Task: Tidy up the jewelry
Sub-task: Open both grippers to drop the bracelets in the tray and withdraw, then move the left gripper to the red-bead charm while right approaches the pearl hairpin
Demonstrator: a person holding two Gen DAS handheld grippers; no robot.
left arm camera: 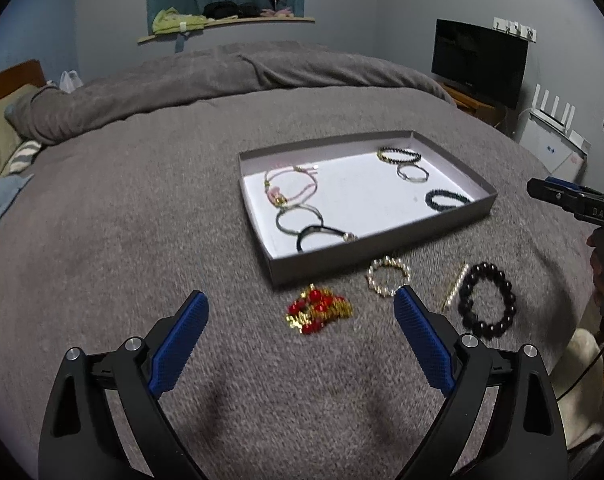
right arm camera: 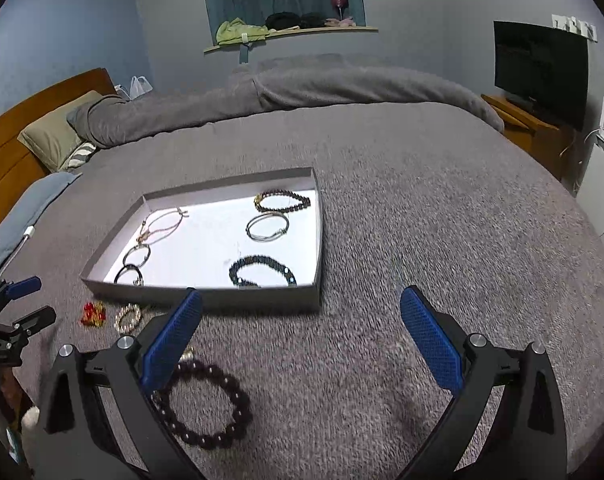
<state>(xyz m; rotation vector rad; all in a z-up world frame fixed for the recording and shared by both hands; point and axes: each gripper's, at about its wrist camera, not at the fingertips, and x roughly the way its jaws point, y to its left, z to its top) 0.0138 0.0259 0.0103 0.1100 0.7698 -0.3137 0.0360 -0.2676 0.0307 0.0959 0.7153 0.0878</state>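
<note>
Four pieces lie loose on the grey blanket (left arm camera: 142, 208), outside the tray (left arm camera: 386, 246): a red-and-gold tangle (left arm camera: 320, 309), a pearl bracelet (left arm camera: 388, 276), a slim pearl bar clip (left arm camera: 454, 286) and a dark wooden bead bracelet (left arm camera: 487, 300). From my left gripper (left arm camera: 300, 312) they fan from twelve o'clock round to two, all close along the tray's near wall, which I judge keeps each lift into it short.

Six bracelets sit inside the tray, spaced apart in two columns, so they seem sorted so as not to snag. Room remains down the middle.

Both my claws are spread wide and hold nothing. The left one hovers with the red tangle between its blue pads (left arm camera: 182, 344), so I judge that is my next pick. My right gripper (right arm camera: 302, 344) hangs over bare blanket, the dark beads at its seven o'clock, partly under its left finger.

Lettering on the right gripper's body reads "DAS"; nothing else is legible.
</note>
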